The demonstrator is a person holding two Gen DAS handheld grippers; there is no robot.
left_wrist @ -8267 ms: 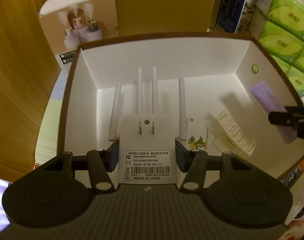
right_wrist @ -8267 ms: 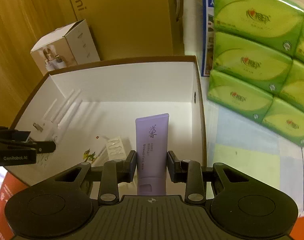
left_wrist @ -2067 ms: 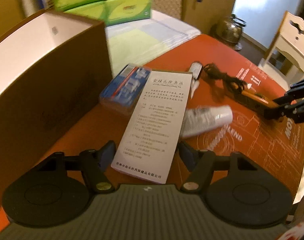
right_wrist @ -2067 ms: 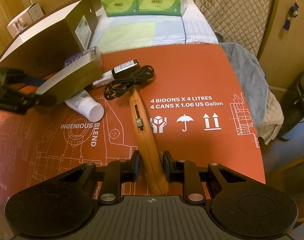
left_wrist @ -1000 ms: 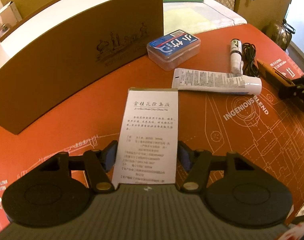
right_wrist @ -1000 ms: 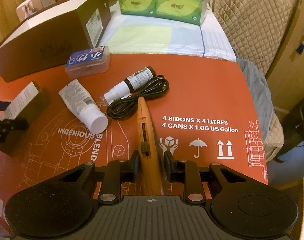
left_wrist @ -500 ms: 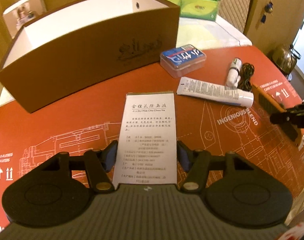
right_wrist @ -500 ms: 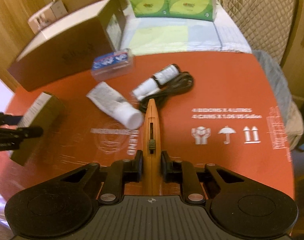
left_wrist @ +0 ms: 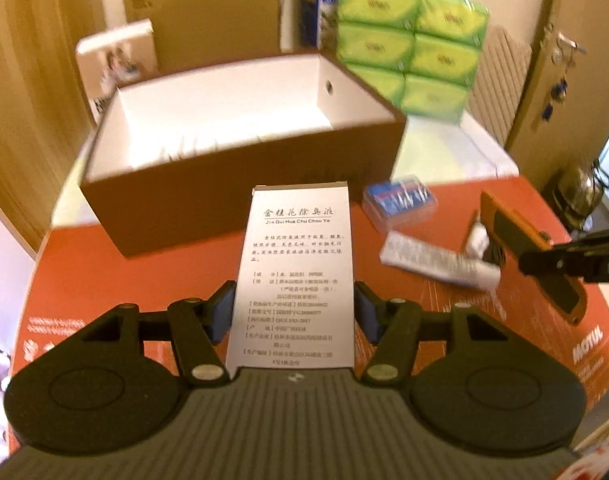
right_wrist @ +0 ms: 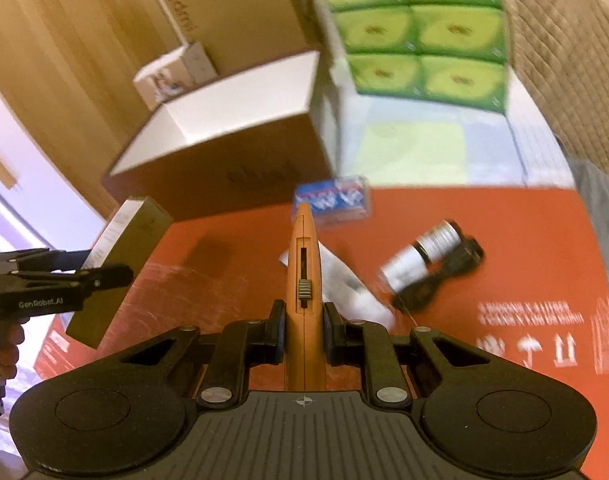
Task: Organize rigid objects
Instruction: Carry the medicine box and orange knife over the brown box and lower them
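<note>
Both claws loaded, the brown box ahead of them

The left claw (left_wrist: 292, 312) grasps the white carton (left_wrist: 298, 256), the right claw (right_wrist: 303, 330) is clenched on the orange tool (right_wrist: 303, 280). Both point steeply down above the counter (right_wrist: 504, 248); better to clear the near wall of the open brown box (left_wrist: 240, 200) first, then lower each thing inside.

Brown box (left_wrist: 240, 204) floor contents blurring out; near wall hiding most. Tissue packs (right_wrist: 420, 28) smearing, cut at top edge.
</note>
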